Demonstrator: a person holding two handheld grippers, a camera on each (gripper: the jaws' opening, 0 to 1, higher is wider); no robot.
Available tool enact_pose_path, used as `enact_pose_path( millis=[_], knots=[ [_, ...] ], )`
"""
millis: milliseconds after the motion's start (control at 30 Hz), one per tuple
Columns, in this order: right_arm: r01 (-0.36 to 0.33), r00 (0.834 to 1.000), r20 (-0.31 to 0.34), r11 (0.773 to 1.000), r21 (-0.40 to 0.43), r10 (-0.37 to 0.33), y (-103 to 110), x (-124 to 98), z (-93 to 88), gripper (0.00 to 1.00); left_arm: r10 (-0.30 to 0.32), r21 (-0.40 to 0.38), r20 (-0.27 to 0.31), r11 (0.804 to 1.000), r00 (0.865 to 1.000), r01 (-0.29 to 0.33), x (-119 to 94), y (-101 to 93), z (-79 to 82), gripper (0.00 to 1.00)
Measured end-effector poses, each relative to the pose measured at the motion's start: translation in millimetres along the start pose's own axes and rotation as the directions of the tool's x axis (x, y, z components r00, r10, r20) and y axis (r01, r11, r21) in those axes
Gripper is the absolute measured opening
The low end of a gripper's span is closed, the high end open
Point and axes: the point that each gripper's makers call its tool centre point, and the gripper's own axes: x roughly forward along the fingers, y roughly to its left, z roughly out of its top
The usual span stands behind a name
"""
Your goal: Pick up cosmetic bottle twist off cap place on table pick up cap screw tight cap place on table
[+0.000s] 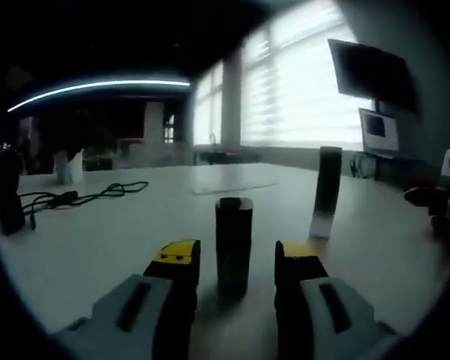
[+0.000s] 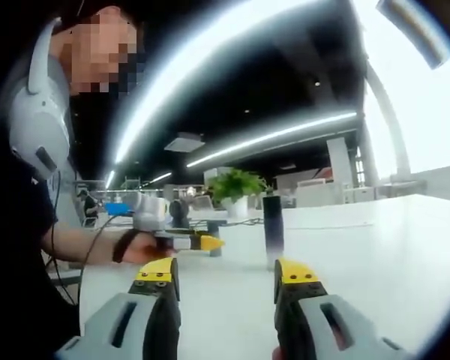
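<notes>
Bottle [image 1: 233, 246]: upright on the white table [image 1: 97, 240], between the left gripper [image 1: 237, 274] jaws, untouched.
Left gripper: jaws apart.
Right gripper [image 2: 225, 279]: jaws apart, empty; bottle [image 2: 273, 231] well ahead.

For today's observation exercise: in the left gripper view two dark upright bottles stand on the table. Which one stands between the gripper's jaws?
The shorter dark bottle, between the left gripper's open jaws. The taller bottle stands farther back, right.

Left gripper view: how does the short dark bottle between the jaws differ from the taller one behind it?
The short dark bottle stands near, between the open jaws; the tall bottle stands farther back to the right. The short one is dark throughout; the tall one fades pale at its base. Both stand upright on the white table.
</notes>
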Motion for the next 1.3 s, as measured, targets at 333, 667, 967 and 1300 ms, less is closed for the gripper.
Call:
enact_pose_path(
  millis=[333, 667, 967, 1300],
  knots=[
    [0.0, 1.0, 0.006, 1.0, 0.001, 0.0, -0.2, -0.3, 1.0, 0.43, 0.01, 0.011, -0.009, 1.0, 1.0, -0.01, 2.3, 3.2, -0.4, 0.12],
    [-0.001, 1.0, 0.012, 1.0, 0.005, 0.001, -0.7, -0.6, 2.1, 0.43, 0.014, 0.014, -0.02, 1.0, 1.0, -0.014, 3.4, 5.0, -1.1, 0.08],
    [0.0, 1.0, 0.016, 1.0, 0.005, 0.0, -0.9, -0.7, 2.8, 0.43, -0.011, -0.017, -0.021, 1.0, 1.0, 0.011, 1.1, -1.8, -1.7, 0.08],
    [0.003, 1.0, 0.017, 1.0, 0.002, -0.003, -1.5, -0.9, 2.9, 0.43, -0.109, -0.022, 0.026, 0.994, 0.994, 0.109, -7.1, -22.0, 4.4, 0.08]
  ],
)
